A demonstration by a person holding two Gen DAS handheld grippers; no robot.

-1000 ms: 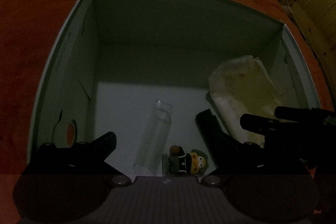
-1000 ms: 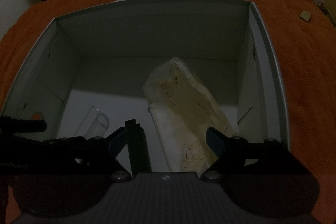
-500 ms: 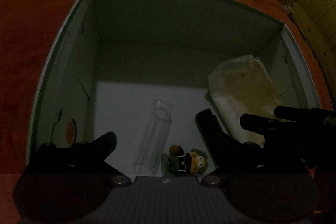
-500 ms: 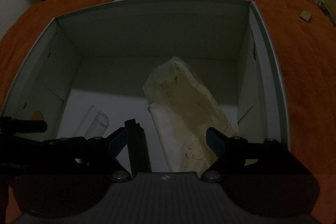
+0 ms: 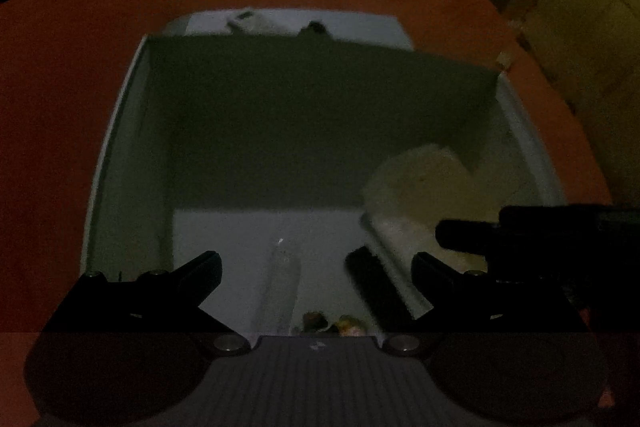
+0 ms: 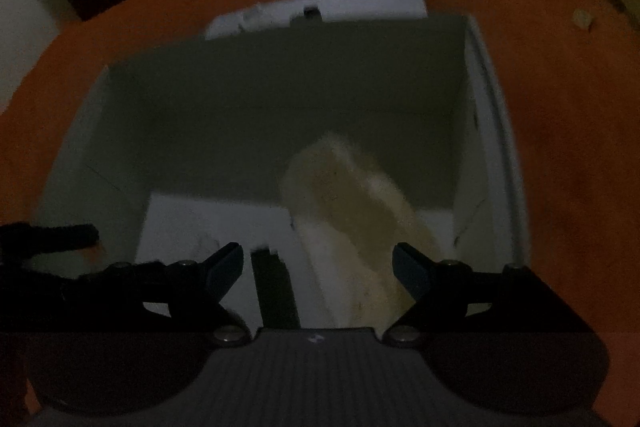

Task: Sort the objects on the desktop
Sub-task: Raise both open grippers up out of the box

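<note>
Left wrist view: left gripper (image 5: 316,265) jaws wide apart, nothing between them, hanging above the white box (image 5: 120,163) on the orange cloth (image 5: 60,107). On the box floor lie a clear tube (image 5: 282,283), a black bar (image 5: 374,287) and a pale bag (image 5: 420,195); a small figurine (image 5: 344,325) is half cut off by the gripper body. Right wrist view: right gripper (image 6: 318,269) also spread wide and empty. Tube and figurine hidden here. Both frames dim, blurred.

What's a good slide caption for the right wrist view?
Open right gripper above a white box holding a cream packet and black bar.
</note>
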